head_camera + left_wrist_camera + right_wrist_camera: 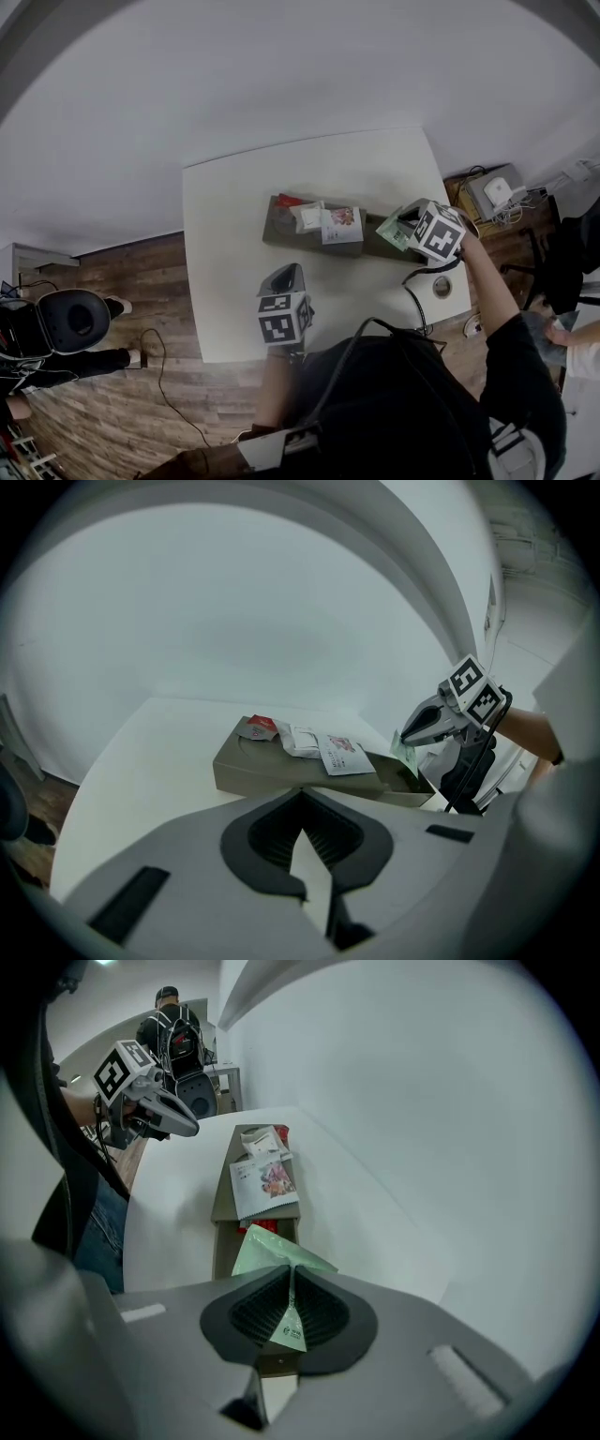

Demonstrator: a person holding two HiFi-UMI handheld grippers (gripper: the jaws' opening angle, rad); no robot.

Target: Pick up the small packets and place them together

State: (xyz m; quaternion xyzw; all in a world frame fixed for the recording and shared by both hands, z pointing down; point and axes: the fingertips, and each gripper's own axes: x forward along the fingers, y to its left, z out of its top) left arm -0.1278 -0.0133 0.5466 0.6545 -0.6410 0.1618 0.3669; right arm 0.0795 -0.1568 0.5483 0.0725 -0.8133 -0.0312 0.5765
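A shallow grey-olive tray (278, 231) lies across the middle of the white table. Across its top rest a red packet (289, 200), a white packet (307, 217) and a white packet with a pink picture (341, 223). My right gripper (403, 219) hangs above the tray's right end, shut on a pale green packet (391, 230). In the right gripper view the green packet (270, 1252) sticks out from between the pads, with another red packet (263, 1227) in the tray beneath. My left gripper (285, 277) hovers near the table's front edge, shut and holding nothing.
A black cable runs from the right gripper past a round grommet (442, 286) in the table. A black chair (70, 321) stands on the wooden floor at the left, and a white device (498, 193) with wires at the right. A person (174, 1027) stands far back.
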